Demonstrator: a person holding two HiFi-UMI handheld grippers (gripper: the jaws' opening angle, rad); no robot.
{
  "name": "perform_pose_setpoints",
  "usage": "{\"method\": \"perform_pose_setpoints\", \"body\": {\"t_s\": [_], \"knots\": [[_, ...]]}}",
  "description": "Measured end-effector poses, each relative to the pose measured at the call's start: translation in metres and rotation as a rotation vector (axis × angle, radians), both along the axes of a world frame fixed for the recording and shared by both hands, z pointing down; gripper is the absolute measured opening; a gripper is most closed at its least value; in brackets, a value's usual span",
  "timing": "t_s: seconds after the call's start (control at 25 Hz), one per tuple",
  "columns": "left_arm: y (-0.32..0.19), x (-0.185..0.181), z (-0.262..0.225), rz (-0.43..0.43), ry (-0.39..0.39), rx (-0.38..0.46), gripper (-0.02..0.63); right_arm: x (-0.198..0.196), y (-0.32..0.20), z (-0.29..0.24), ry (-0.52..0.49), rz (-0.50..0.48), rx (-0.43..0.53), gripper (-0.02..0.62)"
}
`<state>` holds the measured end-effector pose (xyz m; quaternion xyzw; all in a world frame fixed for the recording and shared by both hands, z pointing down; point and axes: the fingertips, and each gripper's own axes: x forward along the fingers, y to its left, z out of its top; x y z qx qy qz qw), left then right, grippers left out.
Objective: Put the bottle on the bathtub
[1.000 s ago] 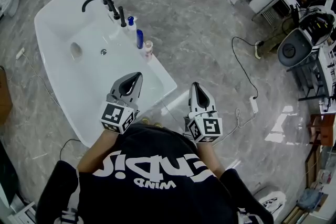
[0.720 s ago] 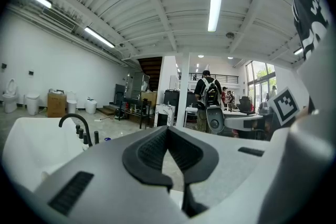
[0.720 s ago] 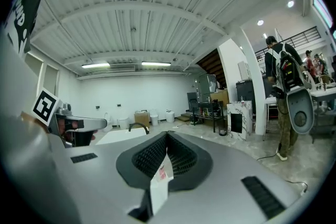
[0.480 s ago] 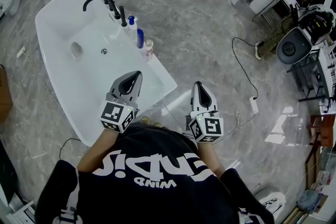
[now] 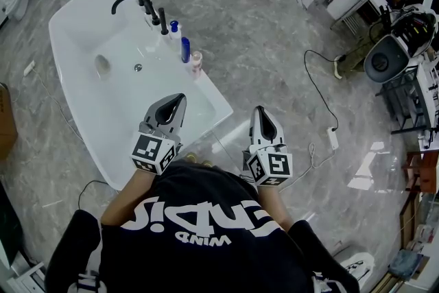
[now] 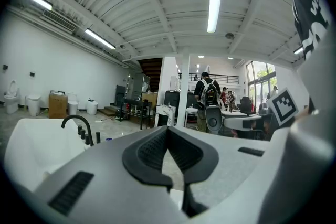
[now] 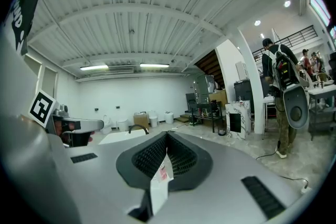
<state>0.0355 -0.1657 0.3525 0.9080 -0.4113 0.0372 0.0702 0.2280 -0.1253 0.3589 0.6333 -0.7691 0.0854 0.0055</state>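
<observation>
Floor: grey stone floor (image 5: 260, 24) spreads wide between the tub and the desks (image 5: 411, 79) far to the right.
Bathtub: white bathtub (image 5: 82, 0) sits at the upper left, turned at a slant. Its near corner points toward the person.
Tap: black tap (image 5: 130, 0) stands on the tub's far long edge.
Bottles: three stand in a row on that same edge, just past the tap: a white bottle with a blue cap (image 5: 174, 29), a blue bottle (image 5: 184, 49) and a pink bottle (image 5: 196, 63). They are close together and well apart from both grippers.
Left gripper: left gripper (image 5: 180, 100) hangs over the near end of the tub. Its jaws are pressed together at the tips (image 6: 168, 129), with nothing between them.
Right gripper: right gripper (image 5: 259, 111) hangs over the floor, just beside the tub's near corner. Its jaws are pressed together (image 7: 167, 136) on a small paper slip (image 7: 159, 178).
Cable: black cable (image 5: 319, 89) and a white plug strip (image 5: 333, 137) lie on the floor to the right.
</observation>
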Motion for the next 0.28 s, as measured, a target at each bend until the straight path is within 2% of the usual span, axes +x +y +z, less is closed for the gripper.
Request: {"method": "perform_pose_setpoints", "body": {"t_s": [0.28], "knots": [[0.0003, -0.0103, -0.0011, -0.015, -0.006, -0.003, 0.008, -0.0012, 0.0012, -0.0009, -0.004, 0.007, -0.001, 0.021]]}}
